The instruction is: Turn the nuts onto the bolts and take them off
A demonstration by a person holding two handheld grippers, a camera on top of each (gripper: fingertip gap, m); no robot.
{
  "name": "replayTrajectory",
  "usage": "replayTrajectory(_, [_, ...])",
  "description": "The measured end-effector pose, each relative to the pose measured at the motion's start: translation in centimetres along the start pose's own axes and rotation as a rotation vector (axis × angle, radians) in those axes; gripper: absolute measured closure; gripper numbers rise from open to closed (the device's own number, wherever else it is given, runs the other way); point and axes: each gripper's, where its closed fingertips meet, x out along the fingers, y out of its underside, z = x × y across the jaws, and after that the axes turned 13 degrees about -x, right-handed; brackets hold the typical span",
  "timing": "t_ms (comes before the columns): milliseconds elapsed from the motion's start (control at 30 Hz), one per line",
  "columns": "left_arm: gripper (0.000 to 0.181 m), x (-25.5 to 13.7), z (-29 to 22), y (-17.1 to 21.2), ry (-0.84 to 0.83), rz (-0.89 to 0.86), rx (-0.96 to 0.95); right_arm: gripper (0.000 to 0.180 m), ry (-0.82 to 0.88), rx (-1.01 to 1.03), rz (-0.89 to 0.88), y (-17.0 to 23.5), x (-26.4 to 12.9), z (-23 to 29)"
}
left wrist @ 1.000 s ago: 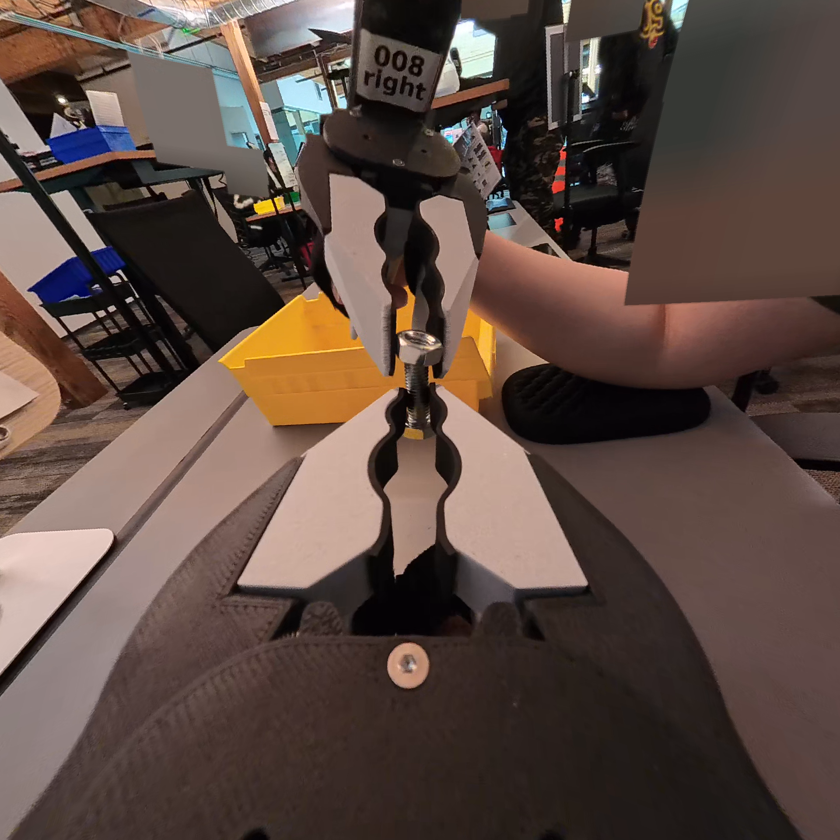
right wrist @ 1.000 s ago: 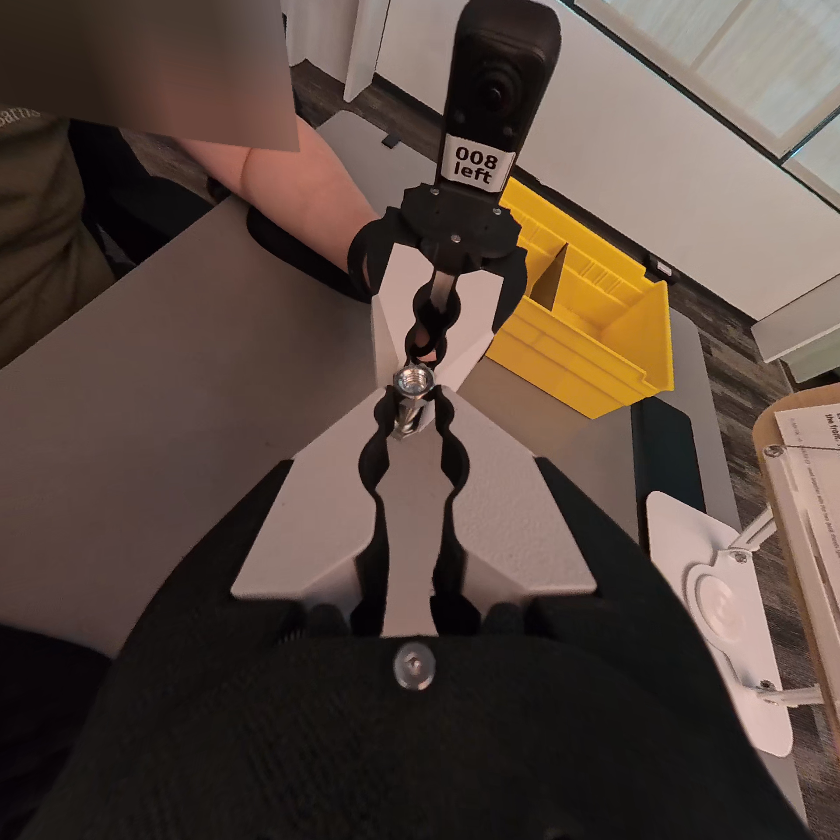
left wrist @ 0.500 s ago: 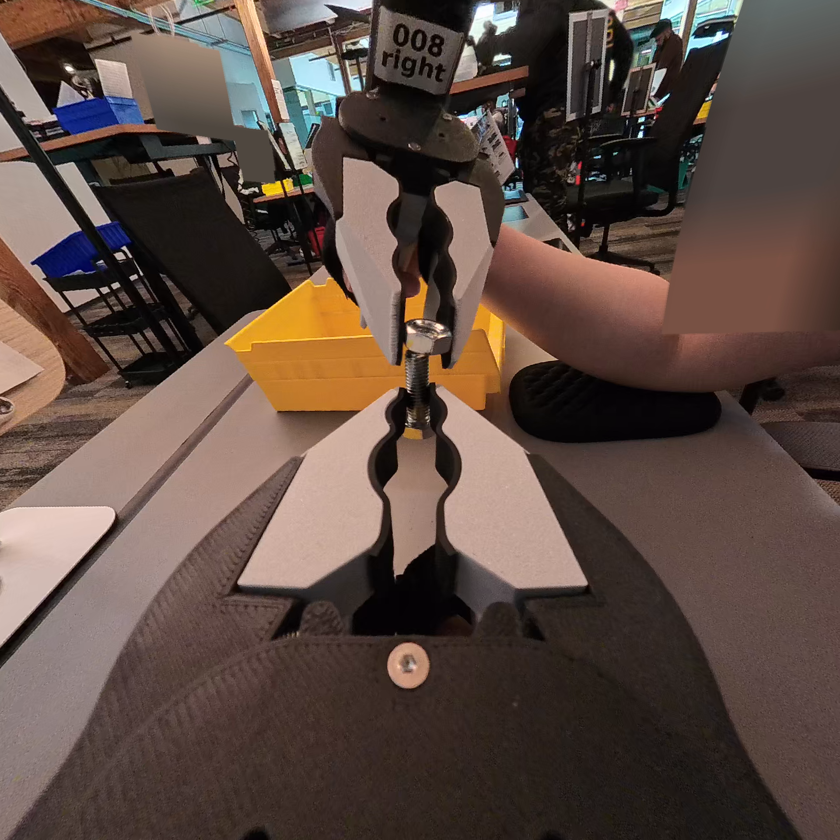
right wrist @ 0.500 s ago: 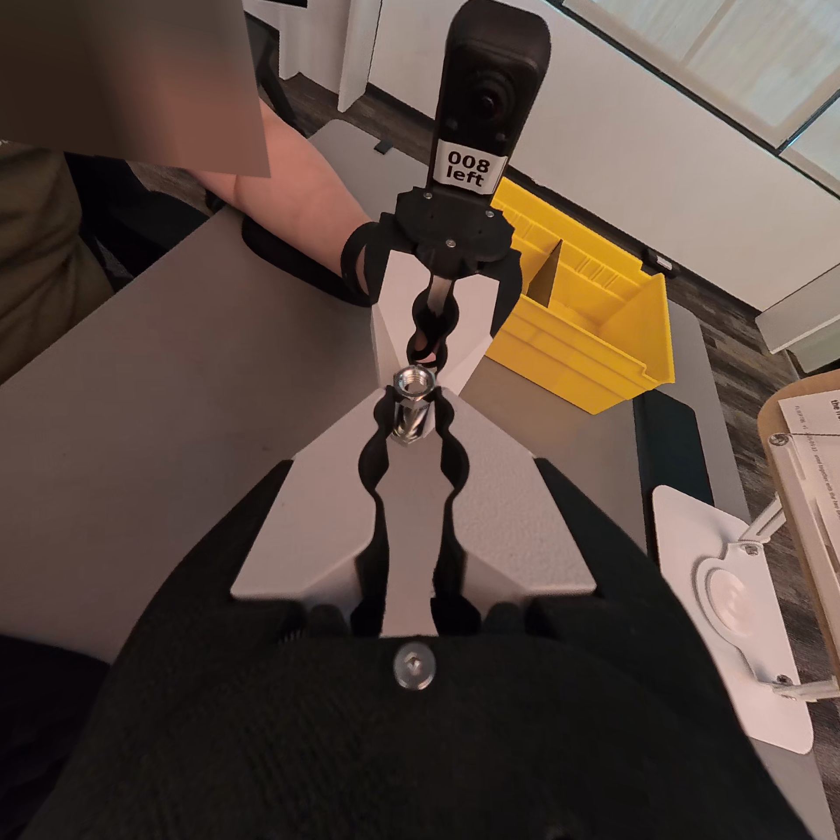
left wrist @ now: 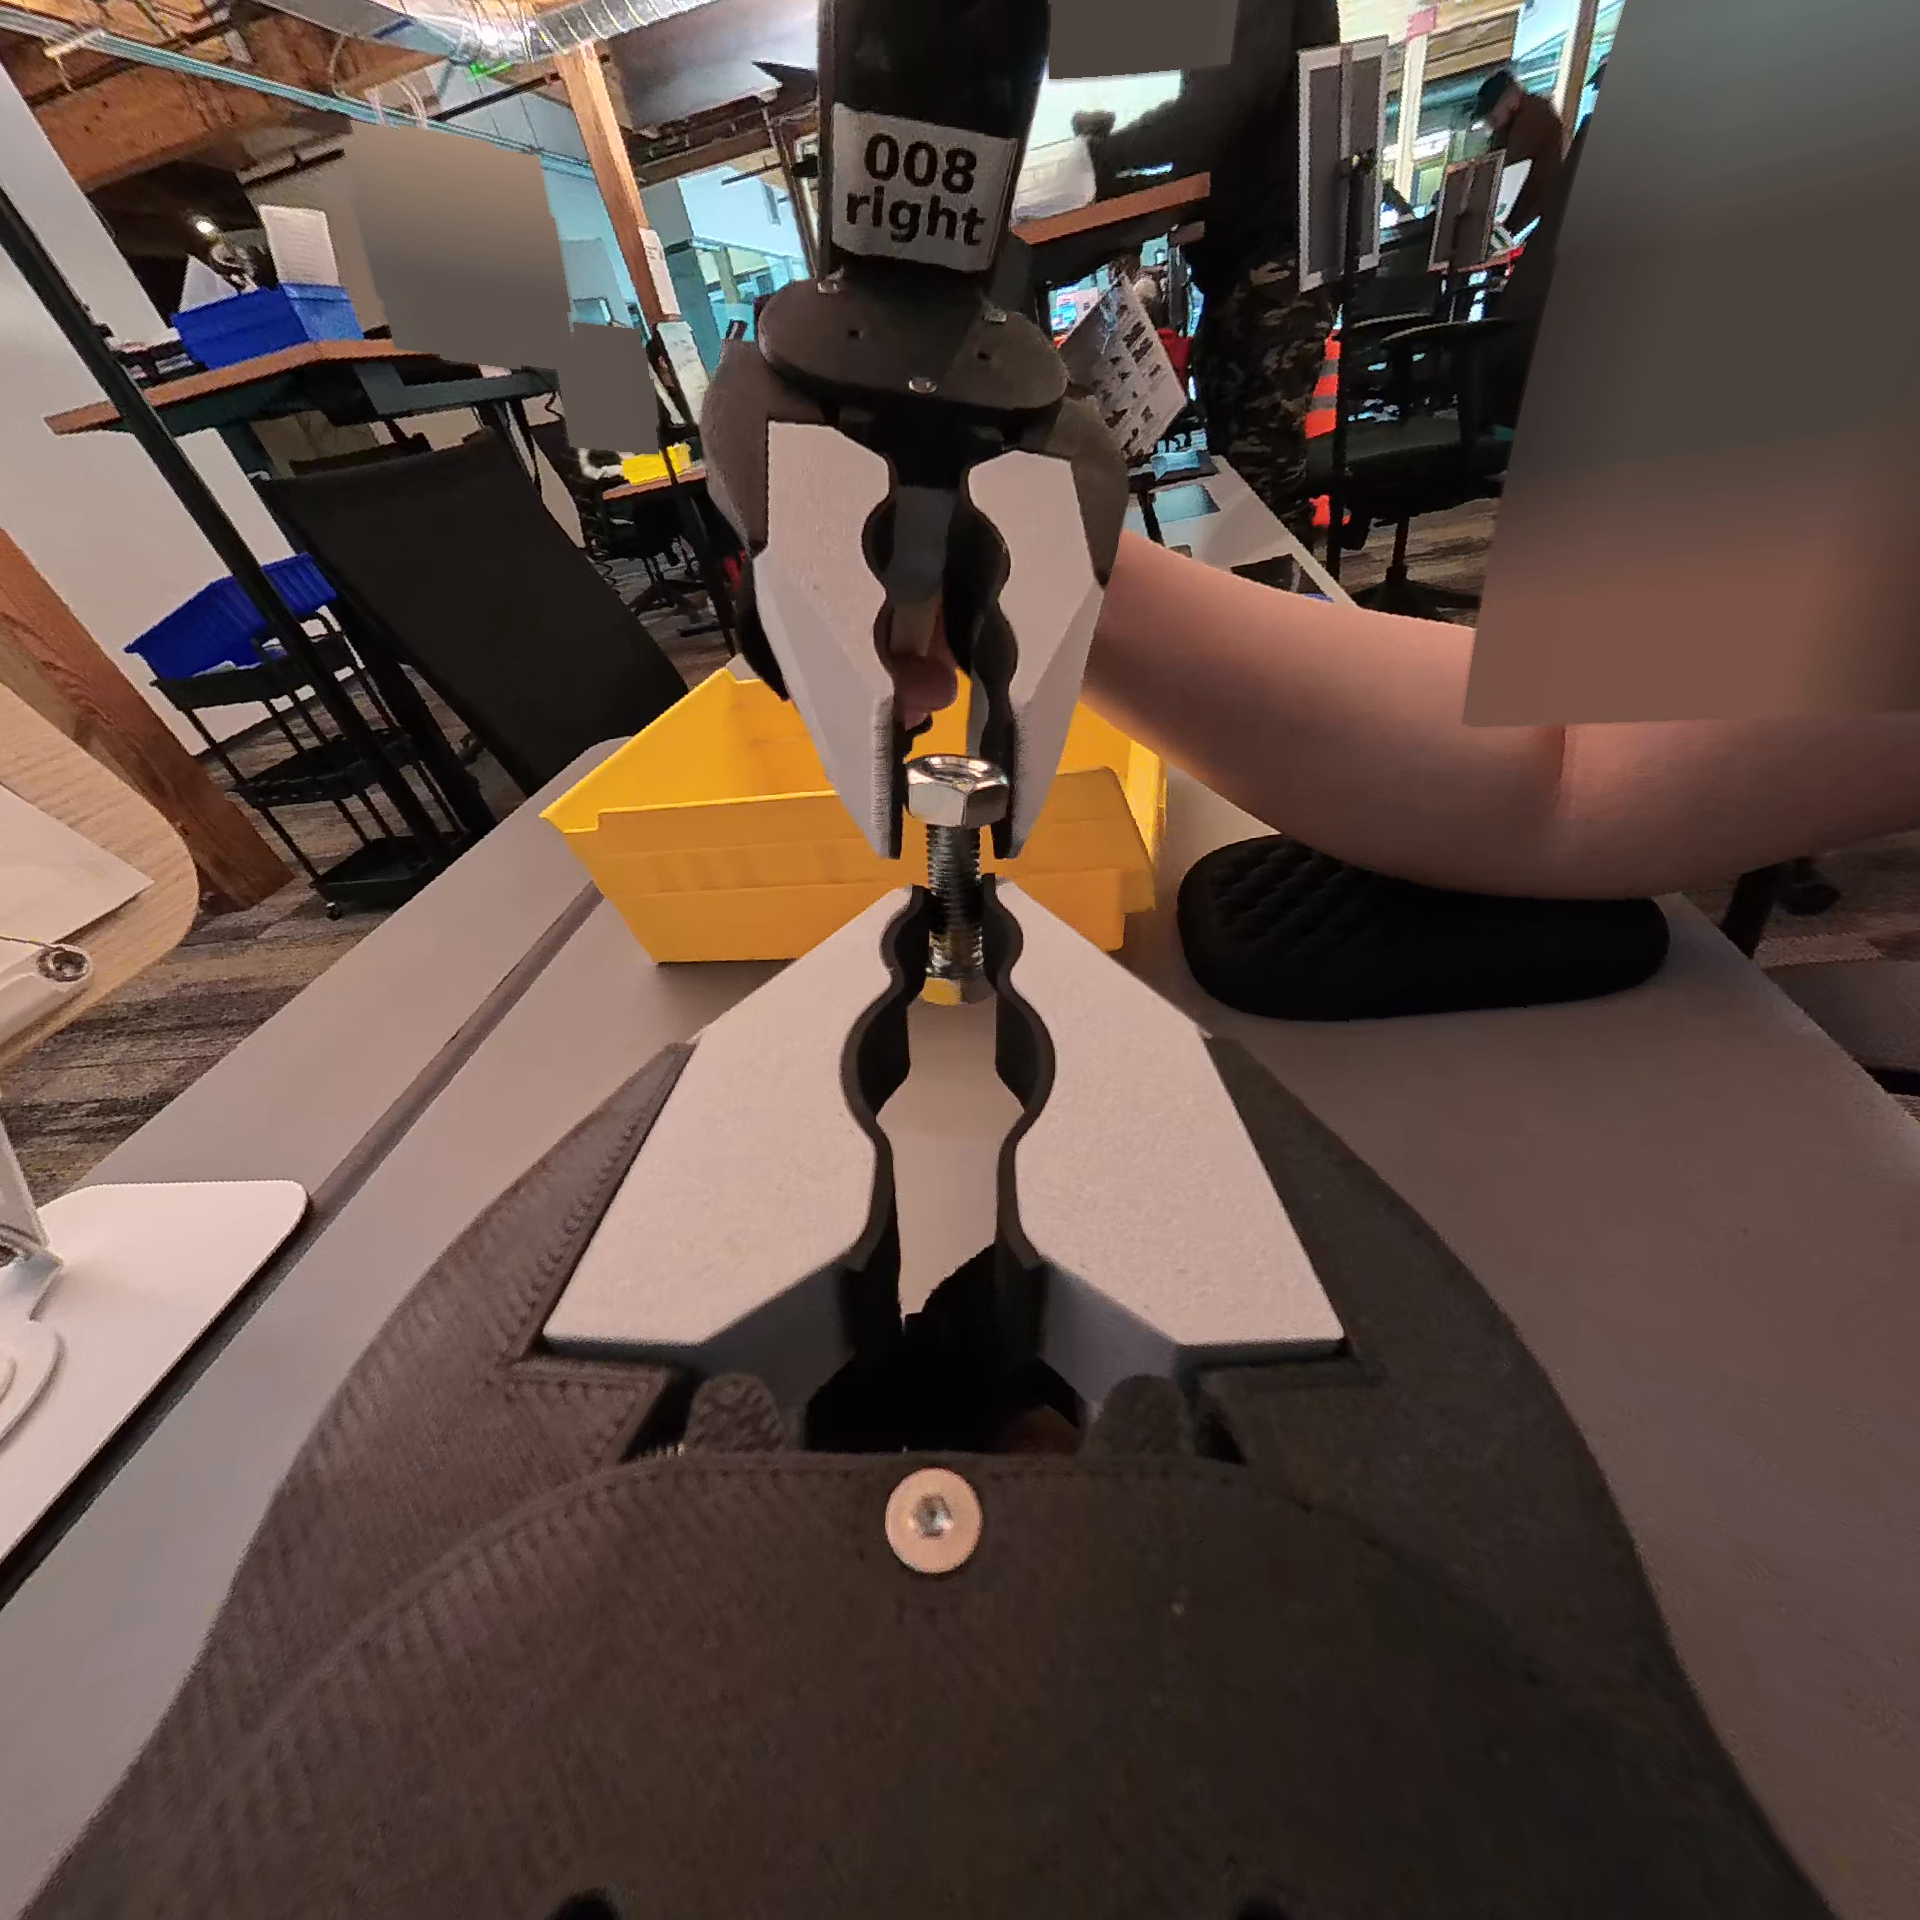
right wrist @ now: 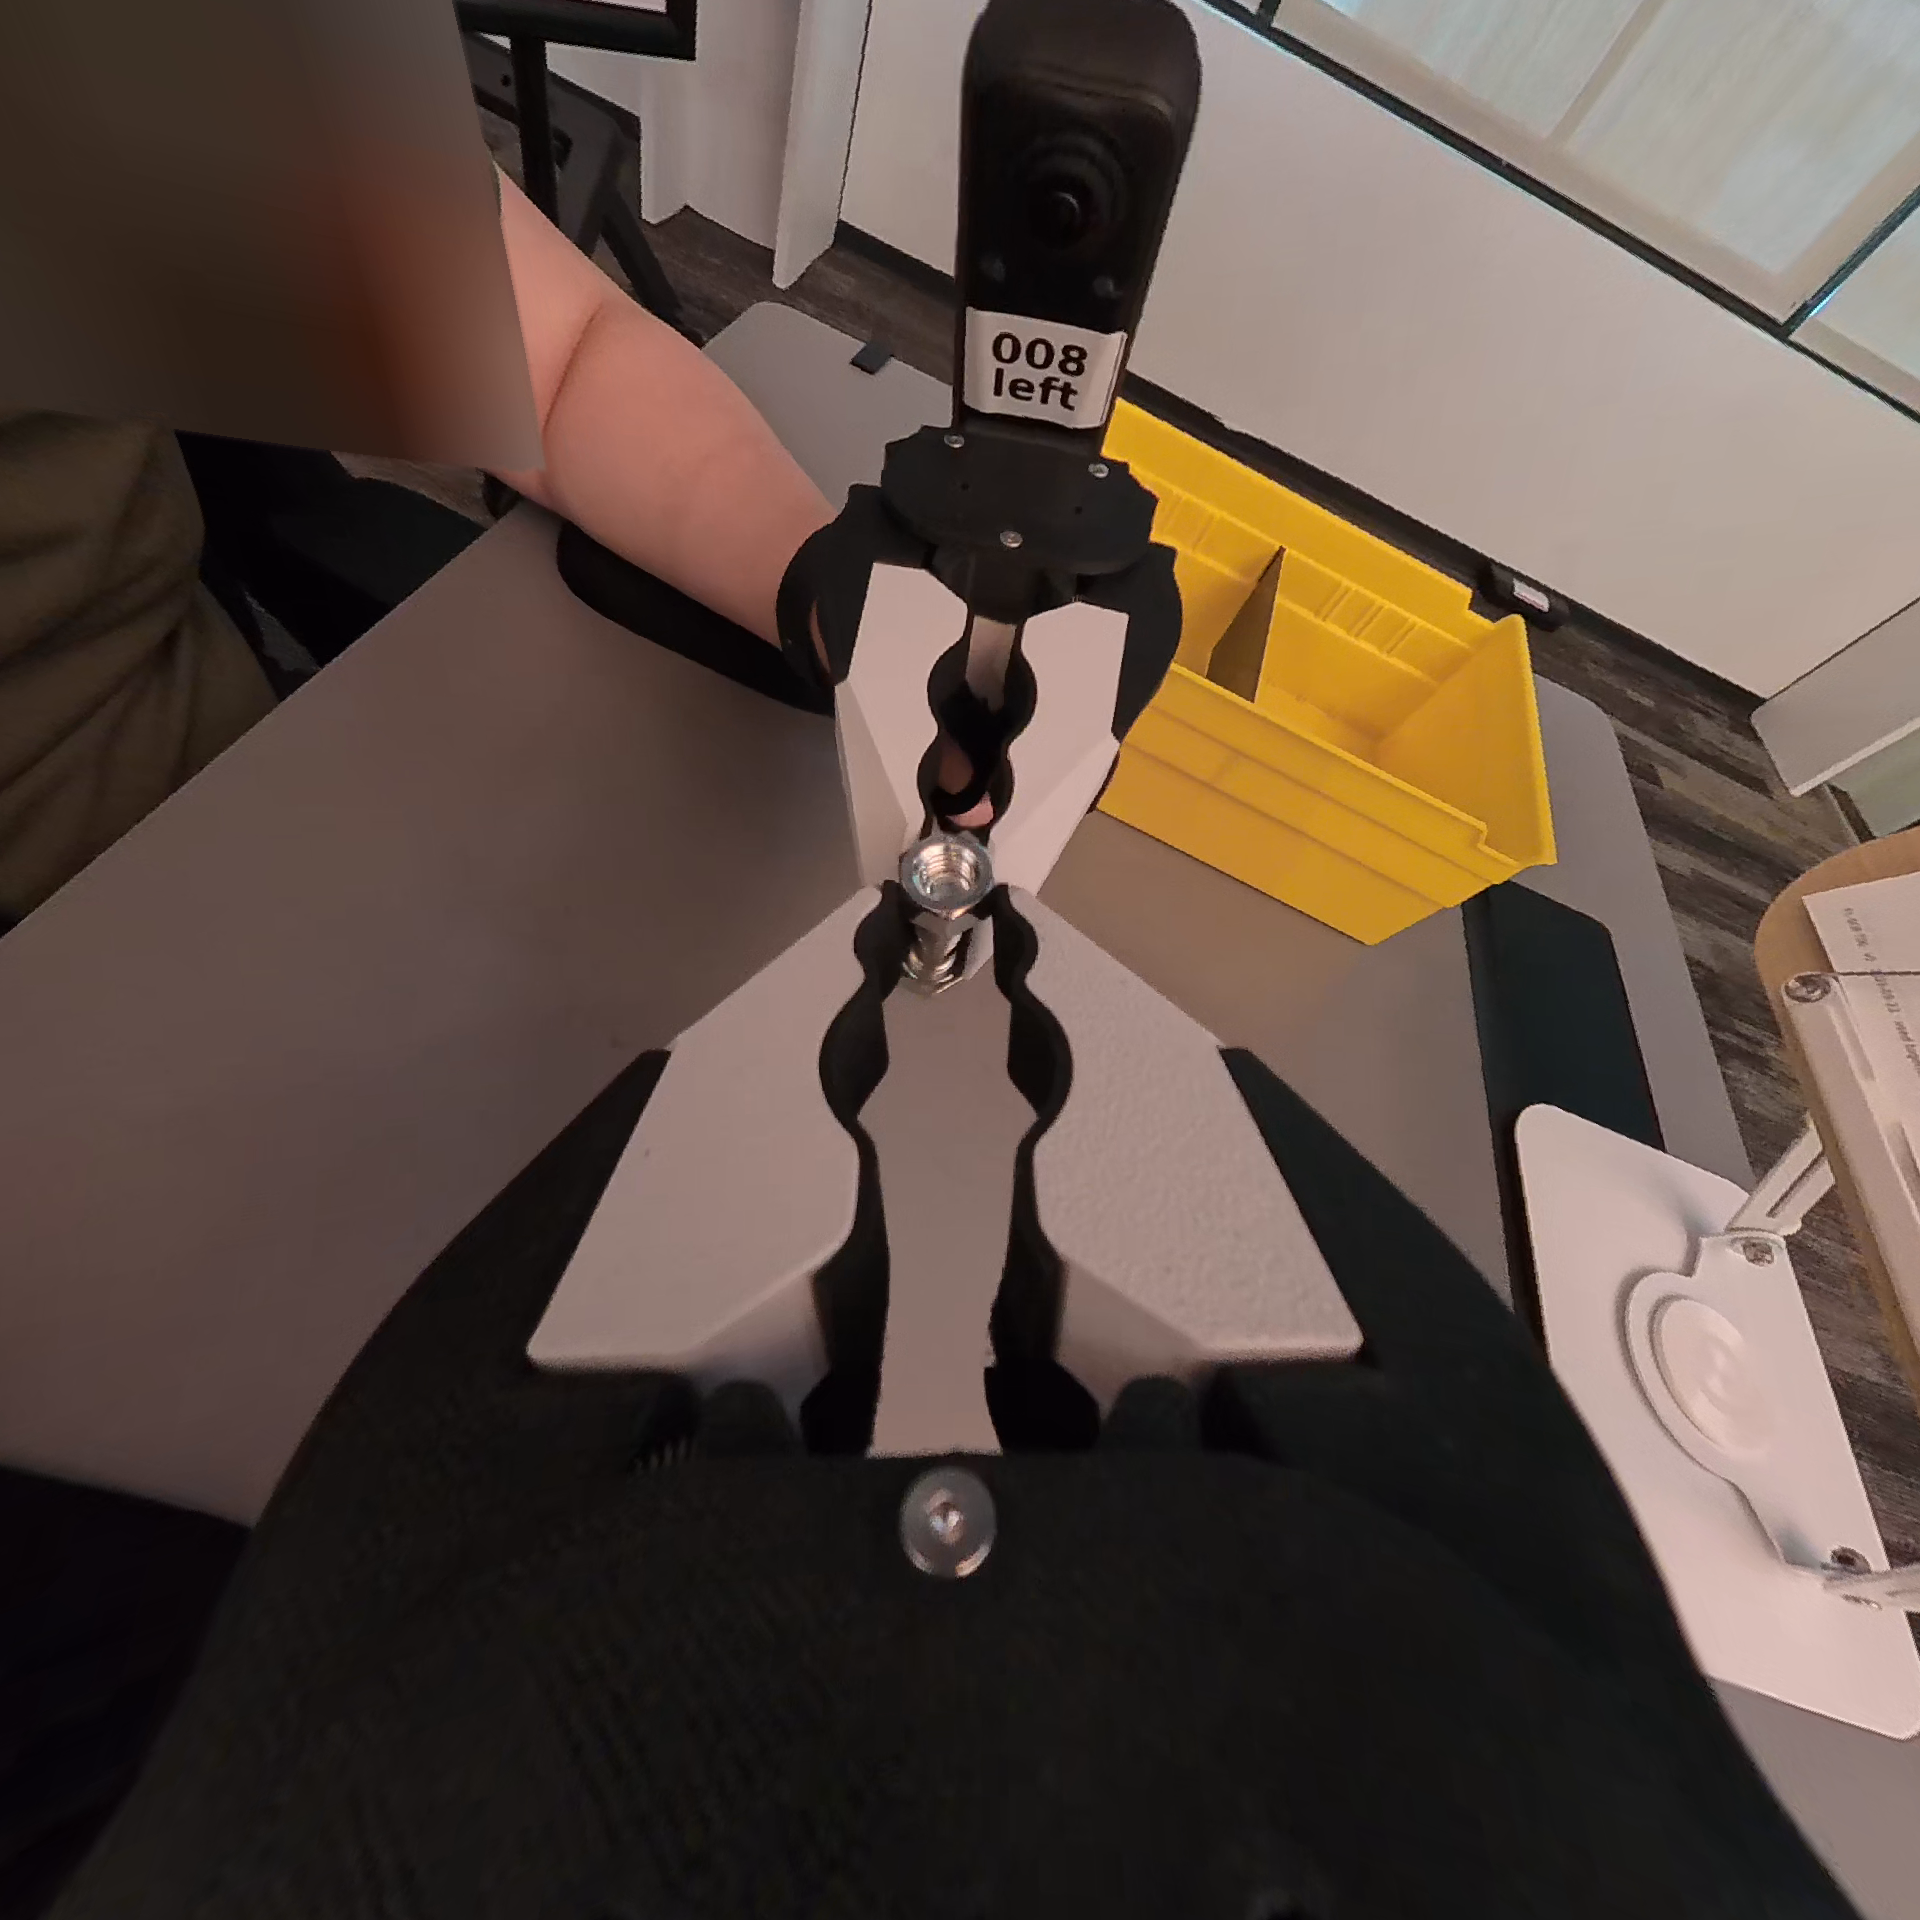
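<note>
A silver bolt [left wrist: 954, 883] stands upright above the grey table [left wrist: 1507, 1195]. My left gripper [left wrist: 954, 940] is shut on its lower end. My right gripper [left wrist: 951, 821] comes down from above and is shut on the hex nut [left wrist: 956, 798] at the top of the thread. In the right wrist view the nut [right wrist: 943, 871] faces the camera with its threaded hole showing, held between my right gripper's tips [right wrist: 940, 914]. The bolt's thread [right wrist: 935, 961] shows below it. The left gripper [right wrist: 951, 831] is just beyond, with a person's forearm [right wrist: 675, 499] behind it.
A yellow divided bin [left wrist: 727, 831] stands on the table just behind the grippers; it also shows in the right wrist view [right wrist: 1351, 779]. A black wrist pad [left wrist: 1423, 935] lies under the person's right forearm [left wrist: 1351, 748]. A white stand base [right wrist: 1714, 1403] sits at the table's edge. Only a small space, under 4 cm, lies between the two pairs of fingers.
Both grippers keep their hold on bolt and nut. The right gripper has swung a little about the bolt and stands more upright. The nut's height on the thread looks unchanged.
</note>
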Motion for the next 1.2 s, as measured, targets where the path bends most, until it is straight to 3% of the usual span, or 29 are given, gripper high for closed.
replayTrajectory(300, [0.173, 0.0, 0.5, 0.1, -0.031, 0.000, 0.000, 0.164, 0.025, 0.003, 0.012, 0.2, 0.2, -0.5])
replayTrajectory(800, [0.173, -1.6, 5.4, -0.1, -0.284, -0.020, -0.037, 0.164, 0.192, 0.198, 0.063, 2.7, 1.1, -4.8])
replayTrajectory(1200, [0.173, -1.2, 4.6, 0.1, -0.233, -0.012, -0.043, 0.163, 0.173, 0.140, 0.058, 2.4, 0.6, -4.1])
